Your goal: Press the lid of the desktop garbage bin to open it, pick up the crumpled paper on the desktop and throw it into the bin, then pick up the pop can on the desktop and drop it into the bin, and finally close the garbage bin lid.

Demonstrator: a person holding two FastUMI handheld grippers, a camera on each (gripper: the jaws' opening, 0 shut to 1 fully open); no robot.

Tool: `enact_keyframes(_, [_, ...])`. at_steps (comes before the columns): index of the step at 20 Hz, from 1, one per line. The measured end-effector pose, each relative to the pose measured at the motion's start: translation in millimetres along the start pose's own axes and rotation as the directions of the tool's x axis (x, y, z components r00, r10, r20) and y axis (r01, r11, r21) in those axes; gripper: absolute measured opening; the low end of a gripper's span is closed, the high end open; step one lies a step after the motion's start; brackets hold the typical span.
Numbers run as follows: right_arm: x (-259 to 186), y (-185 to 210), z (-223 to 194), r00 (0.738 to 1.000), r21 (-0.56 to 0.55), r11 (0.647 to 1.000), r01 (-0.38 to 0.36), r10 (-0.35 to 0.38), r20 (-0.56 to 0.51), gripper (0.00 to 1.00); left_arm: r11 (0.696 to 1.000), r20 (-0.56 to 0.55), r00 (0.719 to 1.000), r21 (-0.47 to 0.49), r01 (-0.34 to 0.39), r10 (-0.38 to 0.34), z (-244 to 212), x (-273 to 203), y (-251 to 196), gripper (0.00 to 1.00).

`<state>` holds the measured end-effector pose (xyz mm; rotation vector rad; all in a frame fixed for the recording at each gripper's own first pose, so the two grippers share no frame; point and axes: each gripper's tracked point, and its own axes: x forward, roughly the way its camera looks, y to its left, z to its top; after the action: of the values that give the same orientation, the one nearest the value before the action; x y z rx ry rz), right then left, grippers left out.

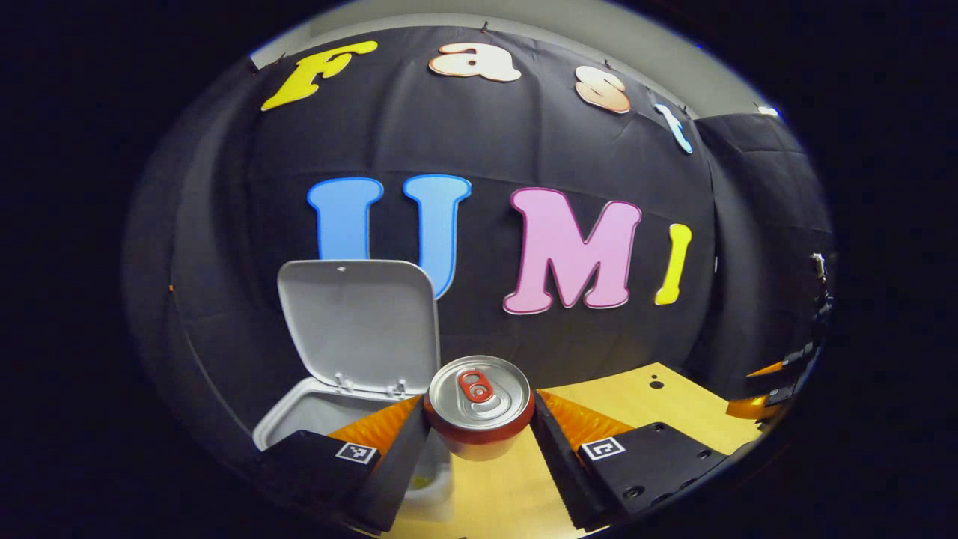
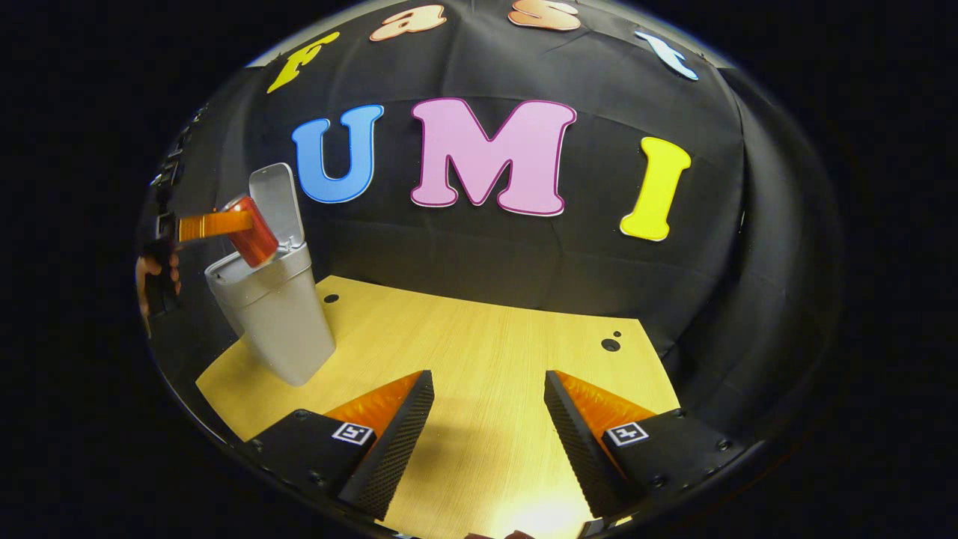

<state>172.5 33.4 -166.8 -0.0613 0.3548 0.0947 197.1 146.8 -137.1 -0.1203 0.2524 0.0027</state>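
Pop can (image 1: 479,404): red body, silver top, clamped between both fingers of the left gripper (image 1: 479,434), held in the air just beside the bin's open mouth.
Garbage bin (image 2: 281,322): grey, at 10 o'clock on the desktop in the right gripper view; lid (image 1: 359,326) raised upright.
Right gripper (image 2: 488,434): fingers spread apart, nothing between them, above the wooden desktop (image 2: 479,344).
Hand (image 2: 153,281): at 9 o'clock, holding the left gripper.

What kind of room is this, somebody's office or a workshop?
Most likely a staged demo booth, not a real office: black cloth wall all around, a bare wooden tabletop, and just an open bin with a pop can held over it.
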Motion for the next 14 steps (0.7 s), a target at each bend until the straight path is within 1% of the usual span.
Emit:
enact_keyframes(2, [-5,0,-5,1.000,0.023,1.000,-0.007,0.007,-0.004,0.96,0.999,-0.006,0.999,0.017,-0.033,0.033,-3,1,29,0.83])
enact_keyframes(5, [-12,-5,-7,1.000,0.042,0.999,0.004,-0.004,-0.004,0.96,0.998,-0.080,0.996,0.045,-0.045,0.048,-26,7,57,0.83])
enact_keyframes(8, [-19,-10,-7,1.000,0.043,0.999,0.010,-0.010,0.000,0.96,0.997,-0.122,0.990,0.047,-0.065,0.071,-42,13,73,0.83])
enact_keyframes(10, [-19,-15,-12,1.000,0.049,0.999,0.014,-0.014,-0.013,0.96,0.996,-0.138,0.986,0.024,-0.086,0.089,-51,16,78,0.84])
enact_keyframes(12, [-23,-22,-17,0.999,0.060,0.998,0.026,-0.025,-0.021,0.96,0.997,-0.150,0.985,0.002,-0.079,0.079,-56,17,74,0.84])
enact_keyframes(14, [-26,-27,-19,0.999,0.074,0.997,0.031,-0.029,-0.025,0.96,0.994,-0.150,0.982,0.017,-0.110,0.111,-56,18,82,0.87])
